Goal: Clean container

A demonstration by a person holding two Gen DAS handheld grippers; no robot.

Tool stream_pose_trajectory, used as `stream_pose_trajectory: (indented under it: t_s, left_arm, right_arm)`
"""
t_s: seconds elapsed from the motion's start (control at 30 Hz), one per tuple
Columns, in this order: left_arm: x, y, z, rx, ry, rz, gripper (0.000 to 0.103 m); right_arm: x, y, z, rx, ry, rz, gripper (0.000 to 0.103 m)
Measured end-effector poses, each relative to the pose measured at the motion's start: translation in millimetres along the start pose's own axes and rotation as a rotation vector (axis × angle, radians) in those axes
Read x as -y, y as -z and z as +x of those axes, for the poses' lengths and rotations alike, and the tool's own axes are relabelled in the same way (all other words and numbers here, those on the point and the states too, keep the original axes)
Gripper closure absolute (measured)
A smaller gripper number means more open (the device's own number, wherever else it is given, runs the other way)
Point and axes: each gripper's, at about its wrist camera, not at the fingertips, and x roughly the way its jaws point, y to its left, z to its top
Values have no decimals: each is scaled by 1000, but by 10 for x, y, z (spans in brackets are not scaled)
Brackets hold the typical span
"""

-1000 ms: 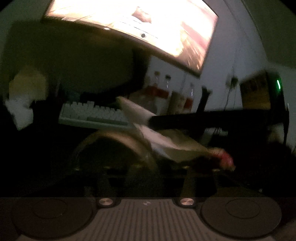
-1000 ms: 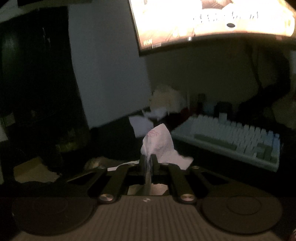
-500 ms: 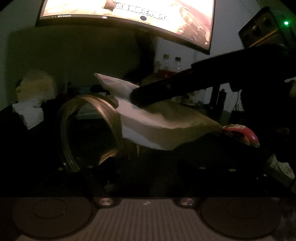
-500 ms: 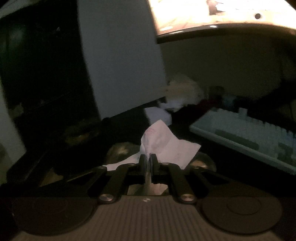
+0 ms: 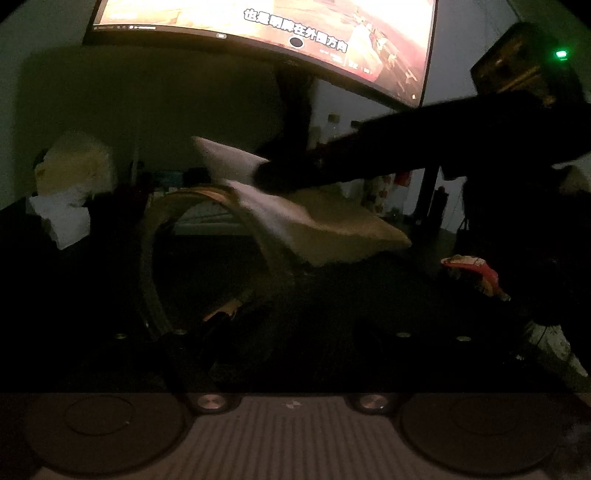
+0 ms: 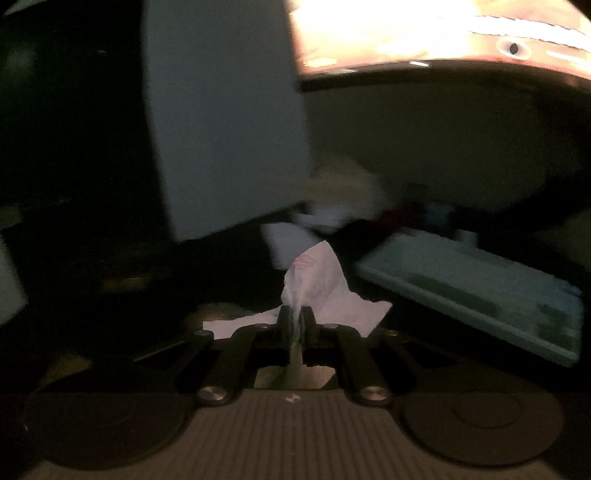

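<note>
The scene is very dark. In the left wrist view a round glass container (image 5: 162,258) lies on its side between the left gripper's fingers, its rim facing left; the left gripper (image 5: 258,317) appears shut on it, the fingers nearly lost in shadow. The right gripper (image 5: 266,173) reaches in from the right, shut on a white tissue (image 5: 280,218) that drapes over the container's upper rim. In the right wrist view the right gripper (image 6: 295,317) is shut on the same tissue (image 6: 317,284), which fans out ahead of the fingertips.
A lit curved monitor (image 5: 295,33) hangs at the back, with a pale keyboard (image 6: 480,280) on the desk below. A tissue box with crumpled tissues (image 5: 70,192) sits left. Bottles (image 5: 332,125) stand behind. A red-white wrapper (image 5: 476,269) lies right.
The container swung from low centre to the left and its rim now faces left. The right gripper with the tissue moved over the container's rim. The right wrist view shifted left and down.
</note>
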Motion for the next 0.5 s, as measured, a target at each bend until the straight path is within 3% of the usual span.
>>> stream_pose_trajectory:
  t_s: [0.13, 0.37, 0.5]
  left_arm:
    - [-14, 6, -13, -4, -10, -3, 31]
    - [-79, 2, -24, -2, -2, -37, 31]
    - [-76, 9, -24, -2, -3, -31, 29]
  right_arm:
    - [-78, 32, 29, 23, -14, -16, 96]
    - [165, 108, 66, 76, 166, 84, 96]
    - [141, 88, 77, 82, 133, 95, 95]
